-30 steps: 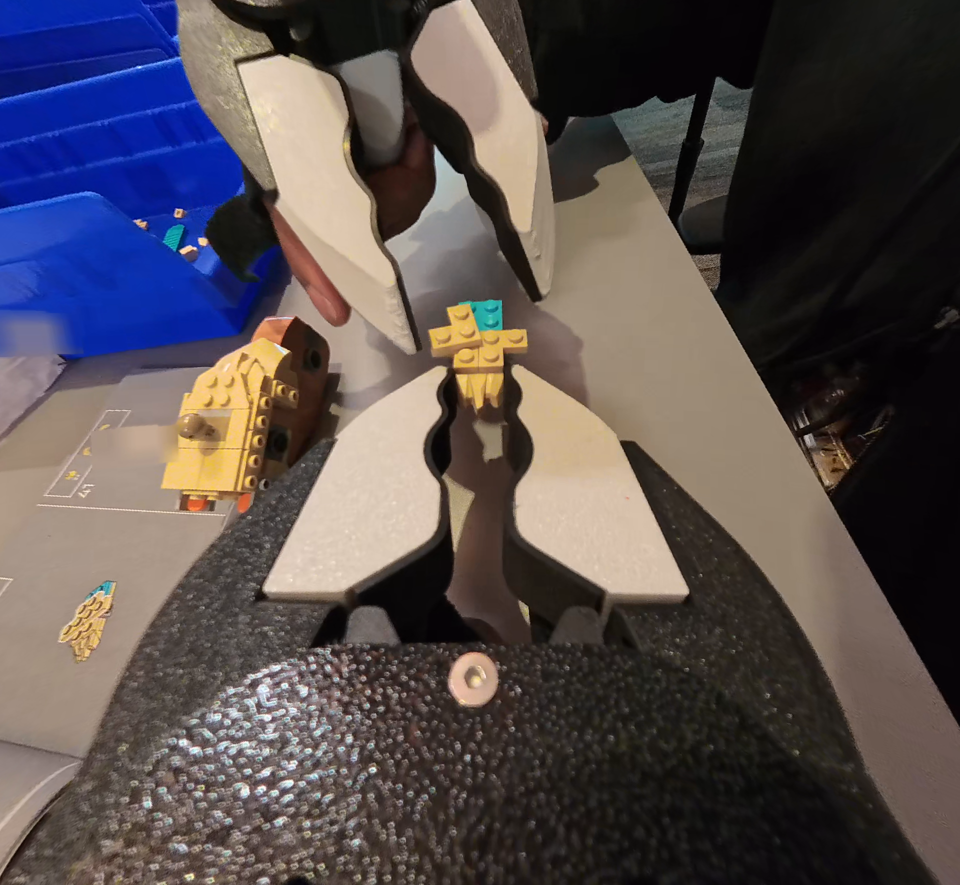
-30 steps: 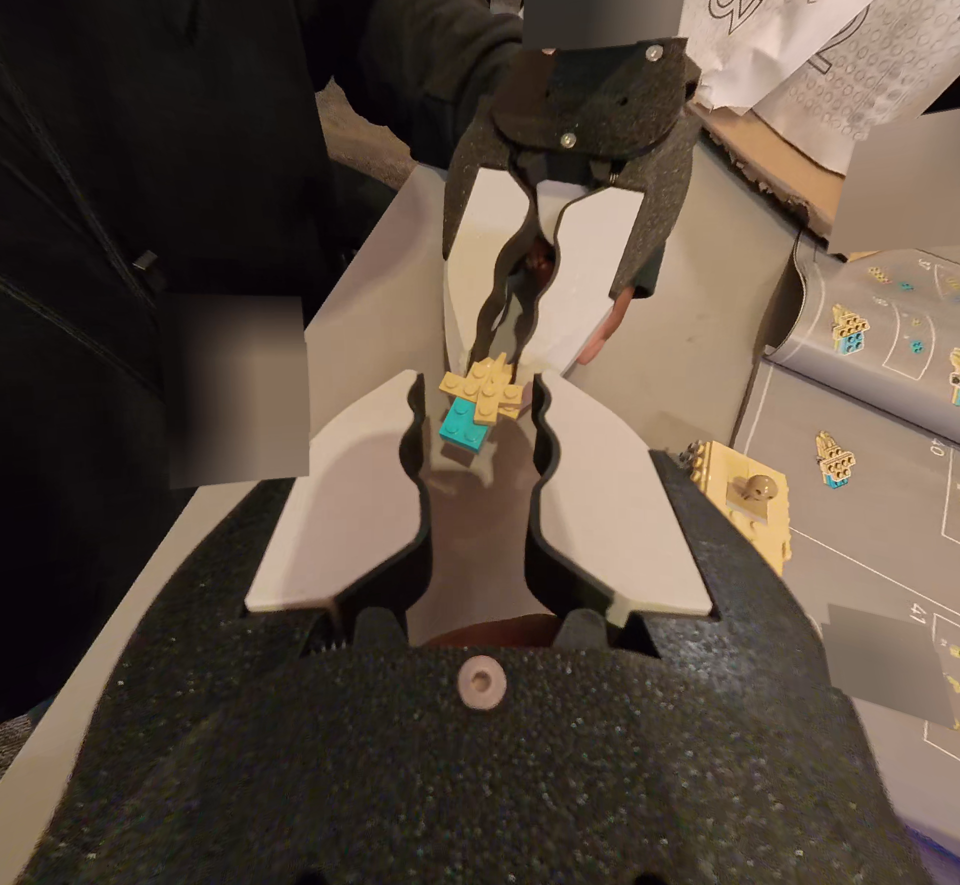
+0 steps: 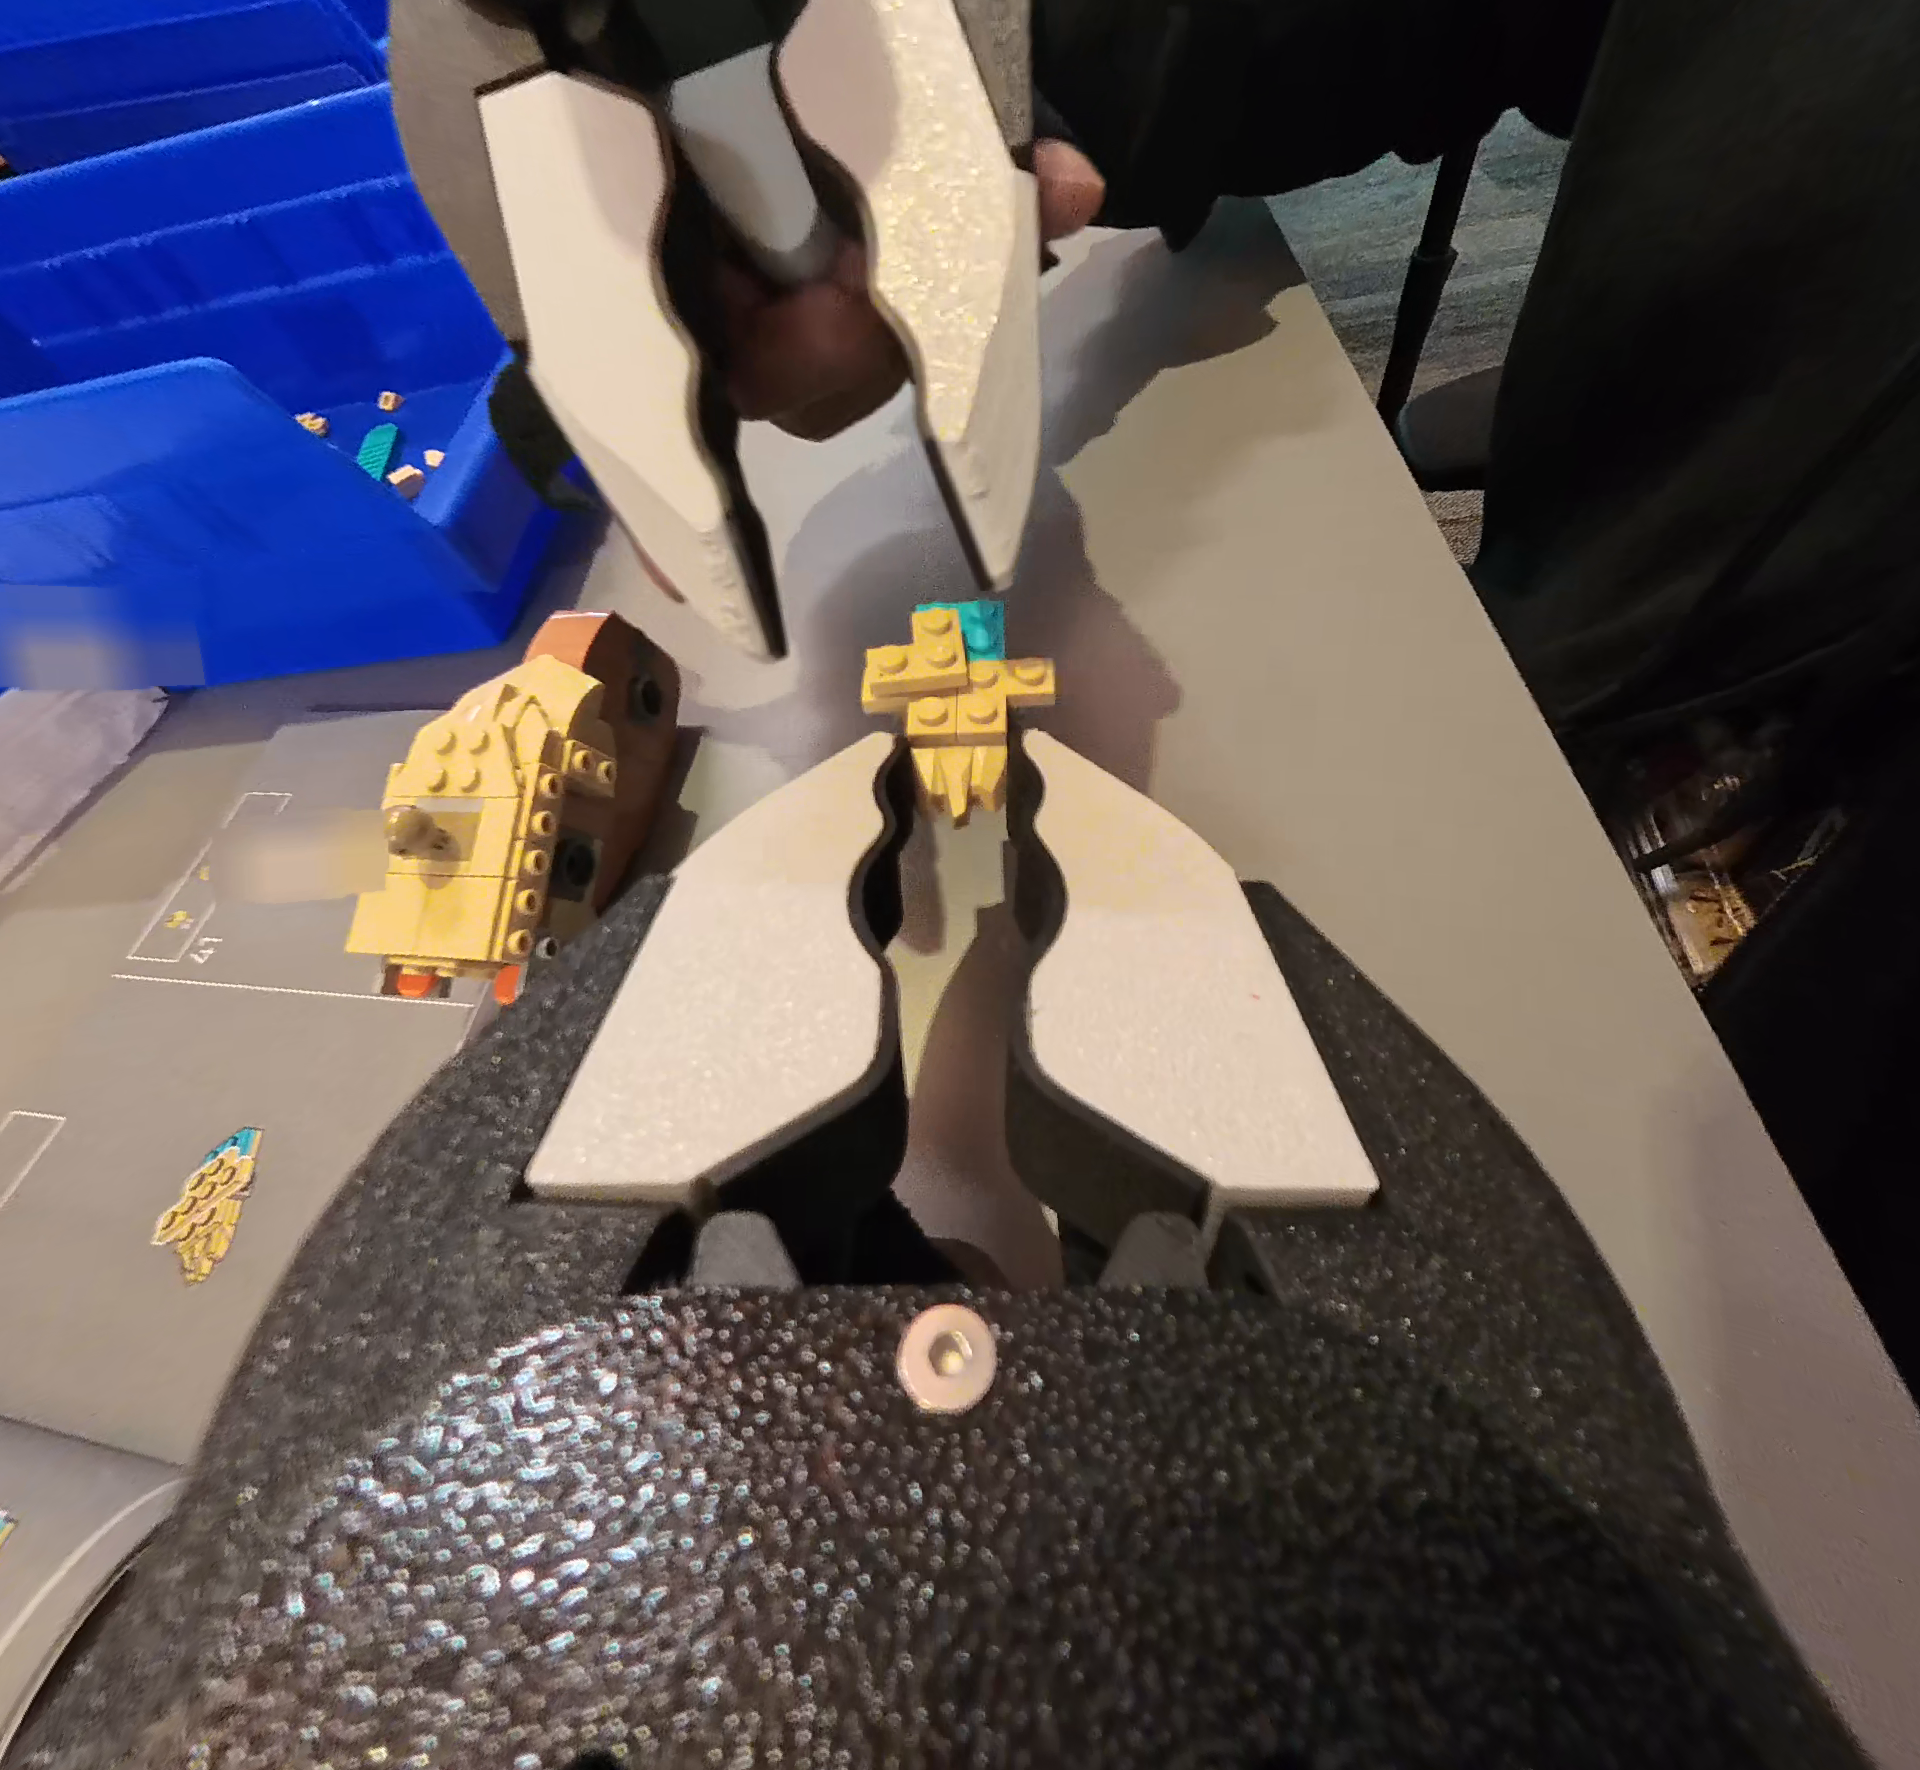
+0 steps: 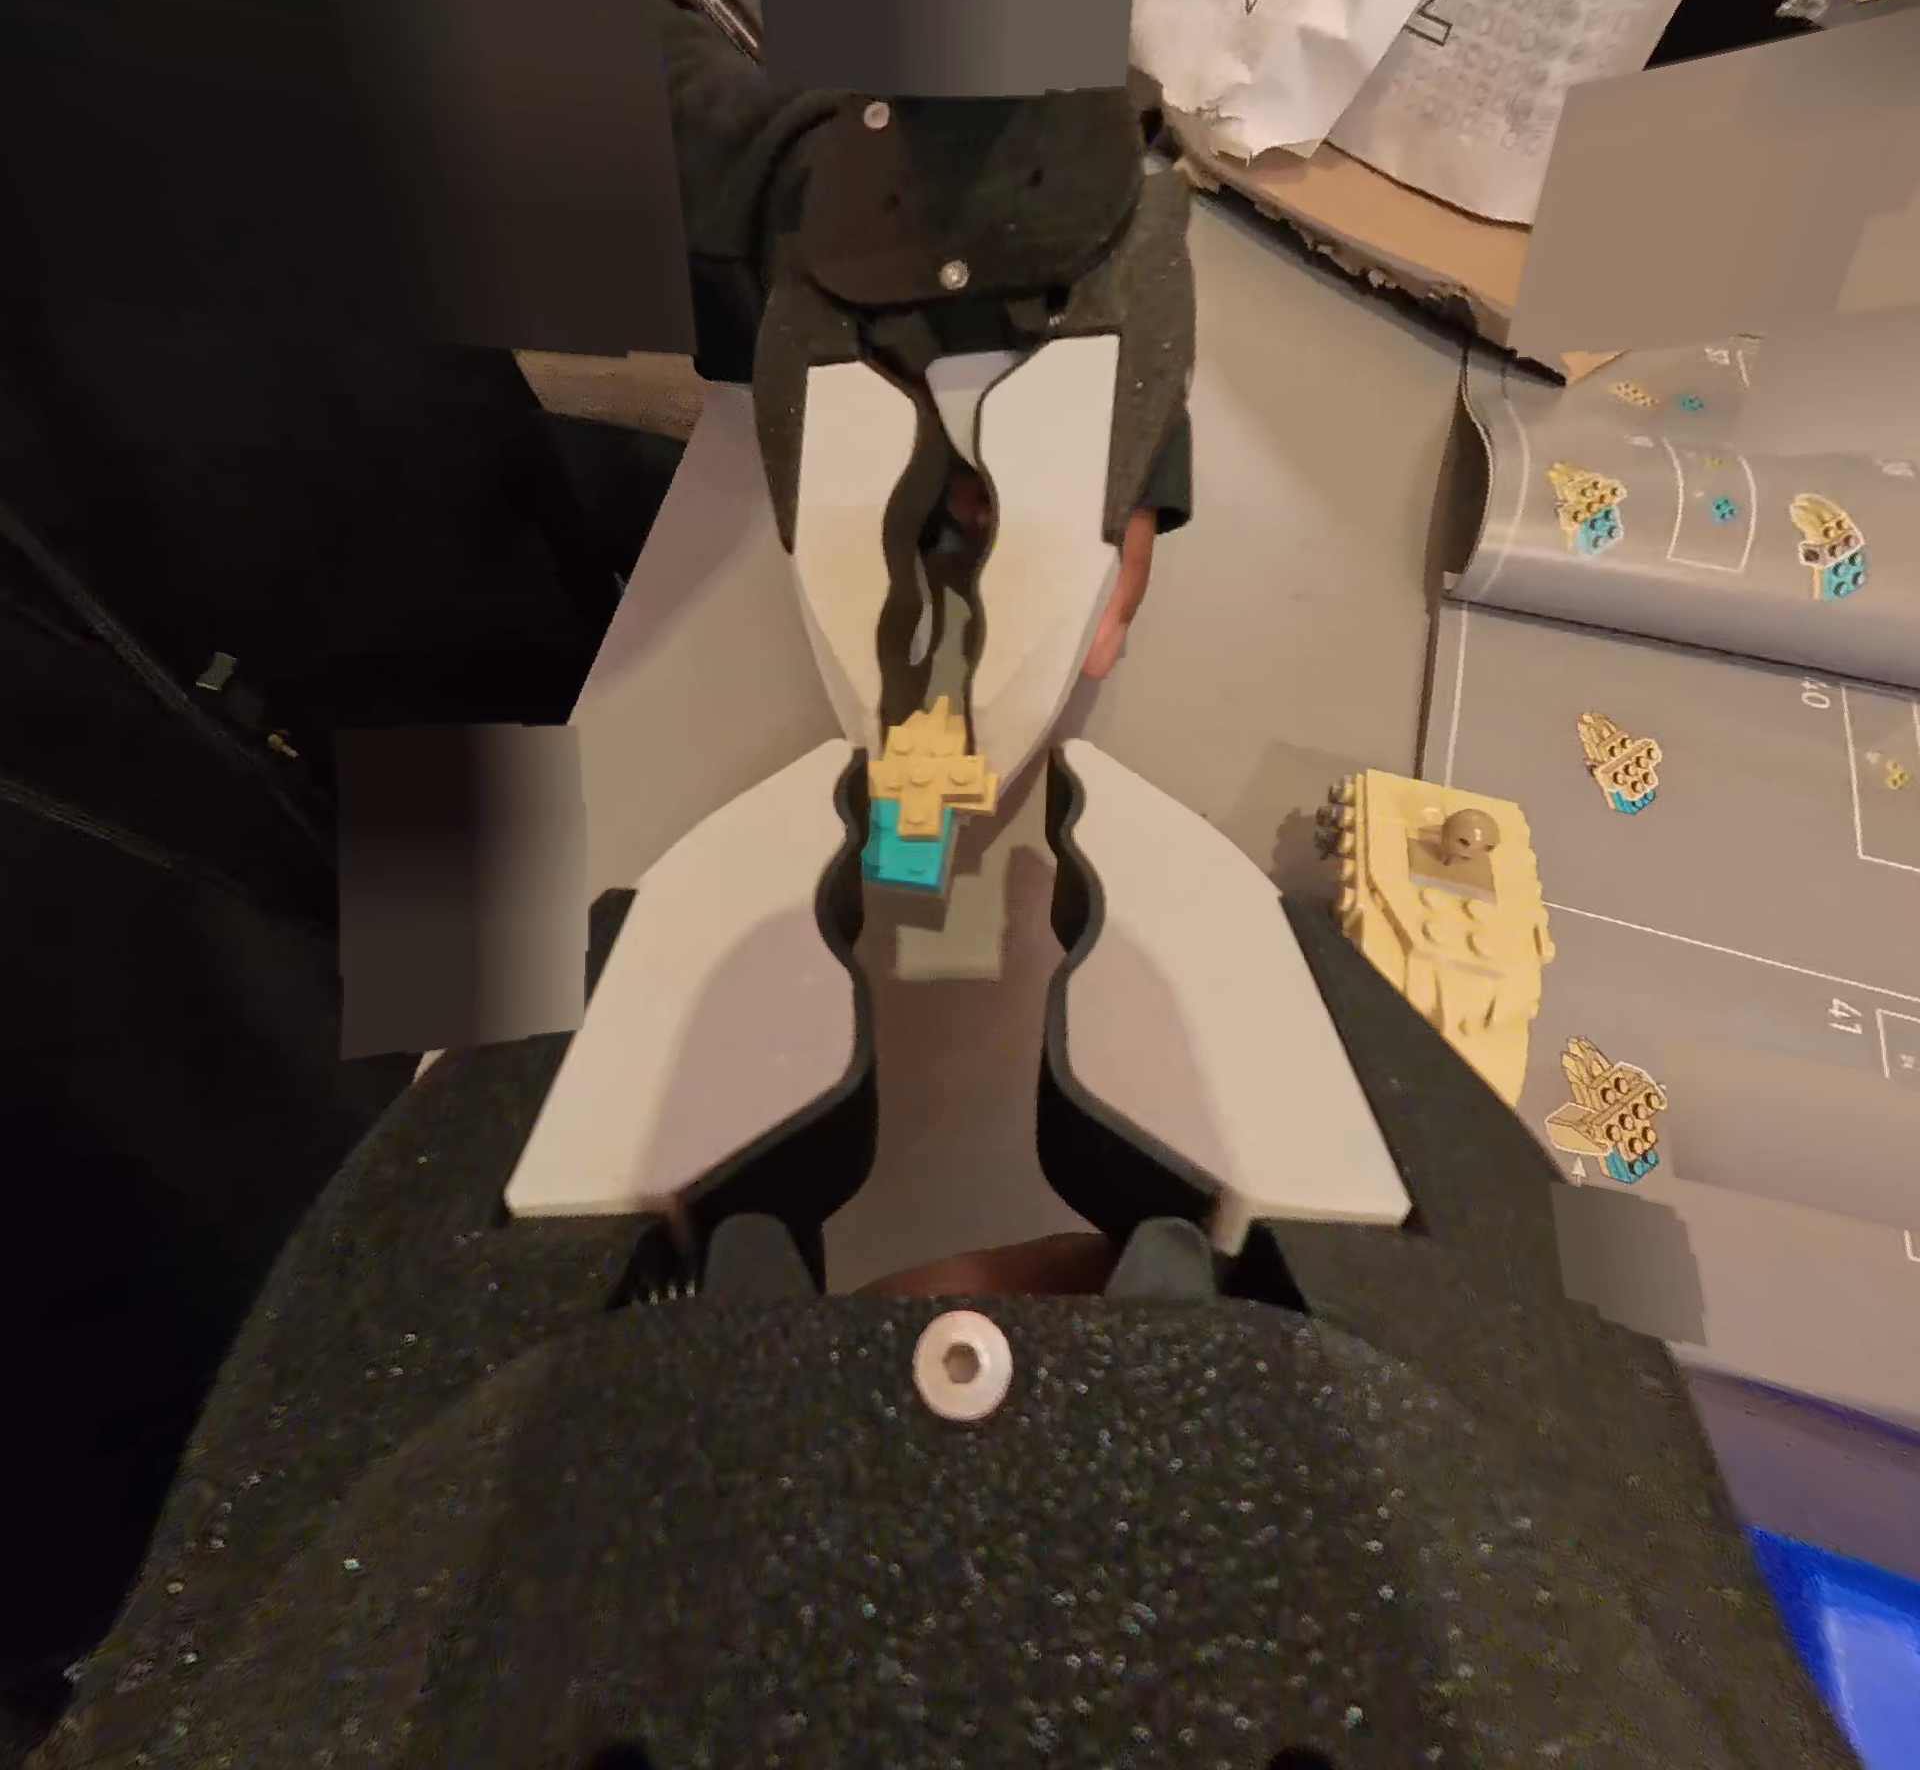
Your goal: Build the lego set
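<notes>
Landmark: small tan-and-teal lego assembly (image 3: 958,694), held above the grey worktop (image 3: 1299,577).

Left gripper (image 3: 958,752): nearest; jaws nearly together, clamped on the assembly's clawed tan end.

Right gripper (image 3: 883,614): just beyond the assembly, pointing toward it; jaws apart, holding nothing, one tip just by the teal plate. In the right wrist view the right gripper (image 4: 954,764) frames the assembly (image 4: 925,801) without gripping.

Tan lego body (image 3: 499,816): left of the assembly, standing on an open instruction booklet (image 3: 156,1045).

Blue bin (image 3: 239,515): far left of the assembly; contains a few loose tan pieces and a teal piece (image 3: 376,450).

Further blue bins (image 3: 208,162): behind; contents not visible.
</notes>
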`<state>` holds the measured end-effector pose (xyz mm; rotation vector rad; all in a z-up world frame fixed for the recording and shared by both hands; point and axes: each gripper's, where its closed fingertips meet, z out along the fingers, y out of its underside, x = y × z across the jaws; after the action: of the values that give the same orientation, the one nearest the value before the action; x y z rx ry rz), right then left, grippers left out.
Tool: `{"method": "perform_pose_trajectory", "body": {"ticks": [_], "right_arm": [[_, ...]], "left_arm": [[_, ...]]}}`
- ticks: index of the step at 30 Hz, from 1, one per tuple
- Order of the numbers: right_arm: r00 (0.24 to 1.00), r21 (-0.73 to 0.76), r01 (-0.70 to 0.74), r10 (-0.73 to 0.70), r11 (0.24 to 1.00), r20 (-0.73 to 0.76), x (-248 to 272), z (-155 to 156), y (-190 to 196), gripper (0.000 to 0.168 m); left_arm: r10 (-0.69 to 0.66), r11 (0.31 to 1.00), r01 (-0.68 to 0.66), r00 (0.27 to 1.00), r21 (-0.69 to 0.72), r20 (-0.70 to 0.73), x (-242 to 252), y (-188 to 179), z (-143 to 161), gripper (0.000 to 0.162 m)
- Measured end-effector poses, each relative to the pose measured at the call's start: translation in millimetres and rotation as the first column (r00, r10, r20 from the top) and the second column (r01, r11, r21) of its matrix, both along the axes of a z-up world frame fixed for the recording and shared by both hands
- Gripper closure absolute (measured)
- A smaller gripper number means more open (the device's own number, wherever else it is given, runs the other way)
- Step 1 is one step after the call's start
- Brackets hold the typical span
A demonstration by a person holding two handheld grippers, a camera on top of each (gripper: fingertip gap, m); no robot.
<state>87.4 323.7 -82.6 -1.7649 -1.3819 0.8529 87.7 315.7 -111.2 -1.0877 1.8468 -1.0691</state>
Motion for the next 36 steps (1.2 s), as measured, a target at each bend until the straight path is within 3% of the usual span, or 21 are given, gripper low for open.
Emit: {"method": "perform_pose_trajectory", "body": {"ticks": [19, 26, 30, 36], "right_arm": [[0.996, 0.017, 0.082, -0.082, 0.997, 0.041, -4.4, -11.2, 2.7, 0.147], [0.997, 0.007, 0.076, -0.076, 0.997, 0.012, -3.9, -7.0, 0.0, 0.142], [0.994, -0.17, 0.085, -0.095, 0.982, -0.05, 0.1, -5.3, -5.5, 0.136], [0.963, -0.501, 0.131, -0.229, 0.856, -0.141, 5.1, -1.2, -4.7, 0.136]], "left_arm": [[0.007, 1.0, -0.007, 1.0, 0.016, -0.001, -0.2, 0.6, -0.9, 0.145], [0.004, 1.0, -0.004, 1.0, 0.019, 0.003, -0.7, -0.2, -0.5, 0.145], [-0.007, 1.0, 0.006, 1.0, 0.026, 0.028, -2.1, -1.5, 2.4, 0.145], [-0.022, 0.997, 0.019, 0.999, 0.073, 0.05, -3.6, -5.5, 3.1, 0.145]]}}
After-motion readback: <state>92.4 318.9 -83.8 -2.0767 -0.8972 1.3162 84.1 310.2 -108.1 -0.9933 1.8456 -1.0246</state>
